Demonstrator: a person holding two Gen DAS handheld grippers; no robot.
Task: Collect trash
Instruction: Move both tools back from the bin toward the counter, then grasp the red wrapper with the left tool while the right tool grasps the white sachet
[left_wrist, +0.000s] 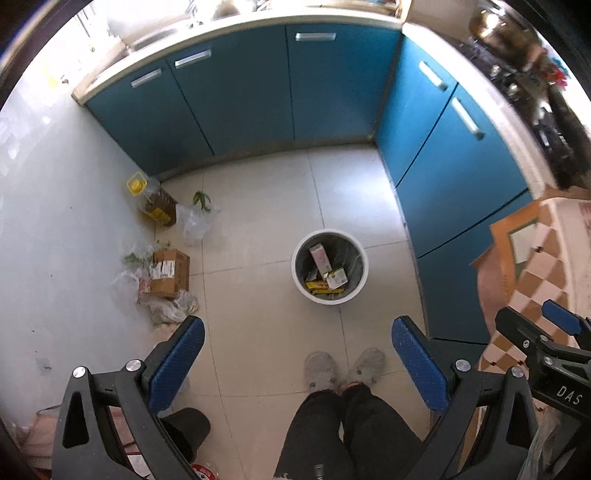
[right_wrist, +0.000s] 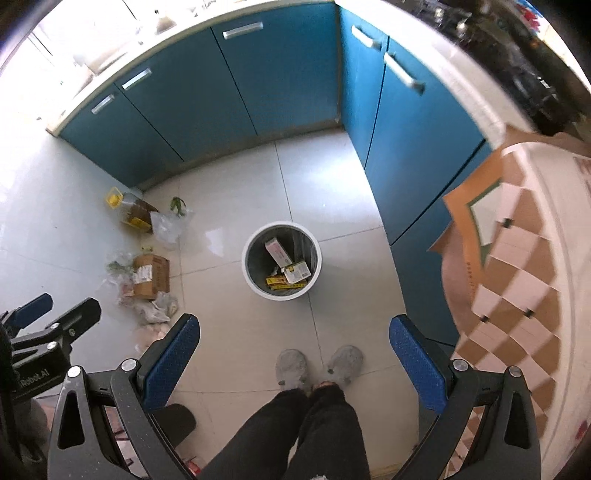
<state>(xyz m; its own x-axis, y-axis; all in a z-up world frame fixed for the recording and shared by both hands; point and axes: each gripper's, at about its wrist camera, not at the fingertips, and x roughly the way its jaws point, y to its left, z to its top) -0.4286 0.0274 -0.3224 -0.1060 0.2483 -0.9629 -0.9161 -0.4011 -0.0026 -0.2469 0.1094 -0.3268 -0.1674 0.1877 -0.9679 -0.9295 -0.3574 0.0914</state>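
Observation:
A white round trash bin (left_wrist: 330, 272) (right_wrist: 281, 261) stands on the tiled floor, holding several small boxes. Left of it by the wall lie a cardboard box (left_wrist: 170, 272) (right_wrist: 151, 276), crumpled clear plastic bags (left_wrist: 194, 220) (right_wrist: 167, 224), green scraps (left_wrist: 201, 199) and a yellow-capped oil bottle (left_wrist: 153, 199) (right_wrist: 131, 212). My left gripper (left_wrist: 297, 354) is open and empty, held high above the floor, short of the bin. My right gripper (right_wrist: 293, 350) is open and empty too, beside the left one.
Blue cabinets (left_wrist: 258, 92) (right_wrist: 207, 85) run along the back and right under a pale counter. A table with a brown checked cloth (left_wrist: 539, 266) (right_wrist: 517, 277) is at the right. A person's legs and grey slippers (left_wrist: 341, 369) (right_wrist: 317, 367) stand below the grippers.

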